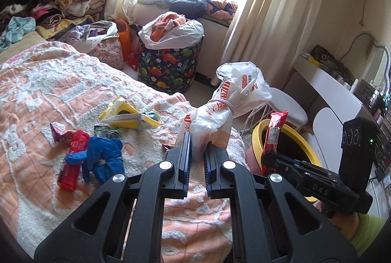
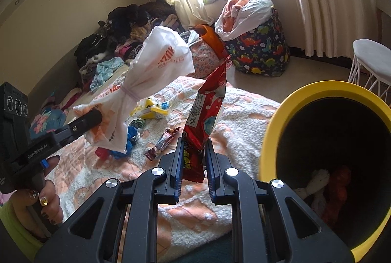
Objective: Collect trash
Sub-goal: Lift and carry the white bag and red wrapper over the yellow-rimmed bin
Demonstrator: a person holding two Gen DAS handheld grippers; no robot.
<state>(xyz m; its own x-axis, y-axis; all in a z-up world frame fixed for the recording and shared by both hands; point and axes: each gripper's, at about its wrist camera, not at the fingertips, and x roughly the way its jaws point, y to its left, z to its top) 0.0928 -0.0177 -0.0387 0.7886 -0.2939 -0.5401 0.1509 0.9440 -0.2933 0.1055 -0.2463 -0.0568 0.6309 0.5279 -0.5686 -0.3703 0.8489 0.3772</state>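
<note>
- My left gripper (image 1: 197, 141) pinched the lower part of a white bag (image 1: 234, 101), its jaws pressed onto the plastic. The bag stood up above the bed (image 1: 36, 97), tied at the neck with a thin band.
- I judged the low grip deliberate — it kept the tied neck closed and the bag clear of the blanket.
- My right gripper (image 2: 193, 148) pinched a red wrapper (image 2: 207, 106) near its bottom edge, jaws pressed on the foil. The wrapper stood upright, just beside the yellow rim of the bin (image 2: 268, 141).
- The bin stood at the bed's edge, mouth open toward me. A white and a reddish item lay inside it, too dark to identify.
- Holding both items near the bin suggested the drop was the step in hand; neither item was over the mouth yet.
- Trash remaining on the bed: a yellow packet (image 1: 129, 114), a blue glove (image 1: 102, 155) lying against a red packet (image 1: 73, 160), and a dark wrapper (image 1: 107, 132) between them and the yellow packet.
- Writing: the bag carried orange print, partly legible only — no full word could be read. The wrapper bore a white label with small text, not readable.
- The right tool body read "DAS" in the left view; the left tool body read "GenRobot.AI" in the right view.
</note>
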